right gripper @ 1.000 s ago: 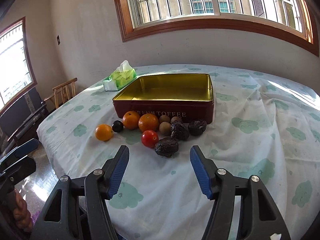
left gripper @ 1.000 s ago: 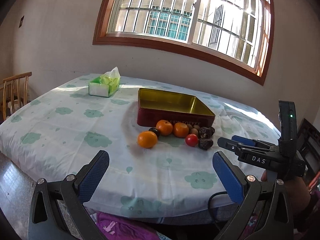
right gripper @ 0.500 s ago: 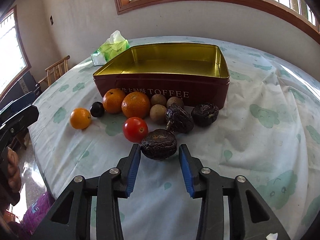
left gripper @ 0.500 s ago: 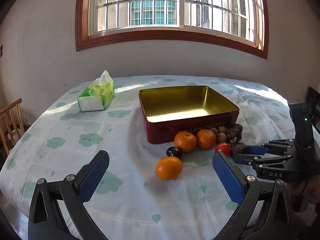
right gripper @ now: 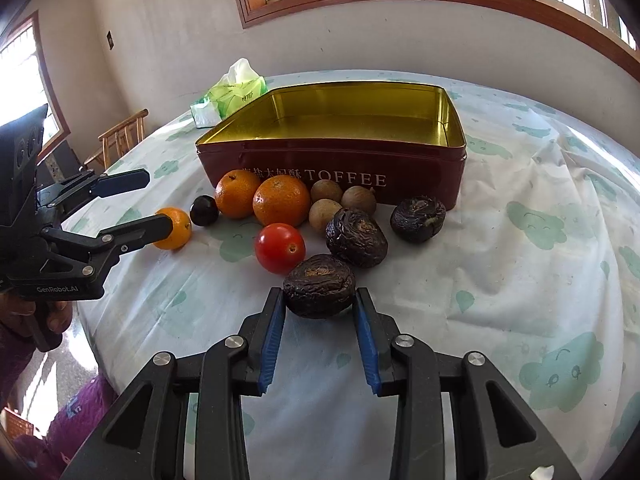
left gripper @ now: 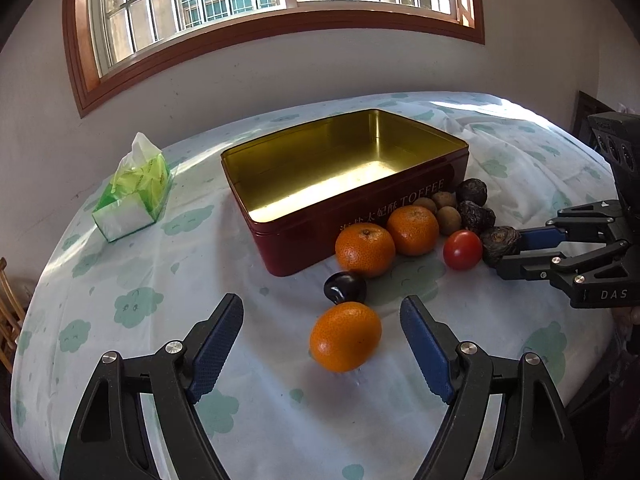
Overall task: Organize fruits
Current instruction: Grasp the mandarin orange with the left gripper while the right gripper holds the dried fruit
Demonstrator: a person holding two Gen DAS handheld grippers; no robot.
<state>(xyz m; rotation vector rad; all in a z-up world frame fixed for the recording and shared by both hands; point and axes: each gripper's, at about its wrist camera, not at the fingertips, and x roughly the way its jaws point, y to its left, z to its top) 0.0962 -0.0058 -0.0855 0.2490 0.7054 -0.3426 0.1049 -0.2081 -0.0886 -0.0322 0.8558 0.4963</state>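
The round table under its pale cloth printed with green clouds (right gripper: 540, 280) carries everything, and the task looks barely begun: the dark red rectangular toffee tin with a gold inside (right gripper: 332, 176) stands with nothing in it, and every fruit lies on the cloth in front of its lettered wall. A green tissue pack (left gripper: 134, 192) sits apart on the tin's far side. Of the fruit, two oranges (right gripper: 276, 200) rest against the tin, a third, lone orange (left gripper: 346, 336) lies nearest the table edge, three dark wrinkled fruits and three small brown round ones cluster to the right, with a red tomato (right gripper: 280, 248) and a small black glossy fruit (left gripper: 345, 288) between. The right gripper (right gripper: 320, 306) has its blue pads at either side of the nearest dark wrinkled fruit (right gripper: 320, 284), touching or all but touching it; the fruit appears to rest on the cloth, not yet lifted. The left gripper (left gripper: 322, 320) is spread wide with the lone orange between its fingers, neither pad touching. Compared with half a second ago, the right jaws have narrowed and moved forward around the wrinkled fruit, and the left gripper has come closer to the lone orange, which was then well ahead of its fingers.
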